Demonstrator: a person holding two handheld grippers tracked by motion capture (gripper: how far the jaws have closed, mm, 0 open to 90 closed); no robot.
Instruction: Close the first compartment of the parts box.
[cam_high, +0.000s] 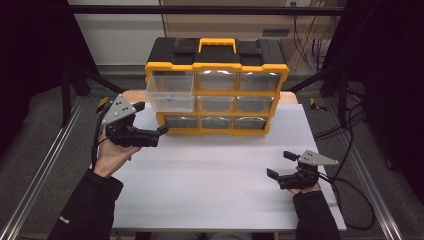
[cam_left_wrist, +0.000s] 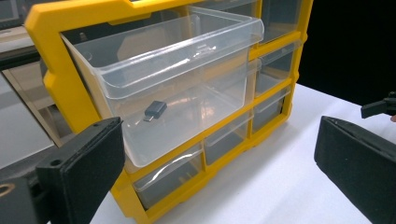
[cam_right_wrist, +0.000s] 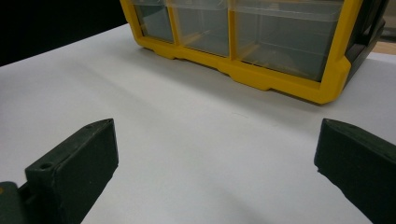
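My left gripper (cam_left_wrist: 219, 158) sitting wide open, jaws rising at lower left and lower right of frame, holding nothing. Yellow organizer (cam_left_wrist: 56, 88) filling upper left and centre, standing on white table (cam_left_wrist: 280, 186). Clear drawer (cam_left_wrist: 177, 79) sticking out of top-row corner slot toward me, upright. Small dark adapter (cam_left_wrist: 154, 110) lying on drawer floor, near front wall. Closed clear drawers showing below and beside it. Tip of my other gripper (cam_left_wrist: 379, 107) peeking in at right edge, above right jaw.

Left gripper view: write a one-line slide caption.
Open left gripper faces pulled-out clear drawer holding a small dark part.
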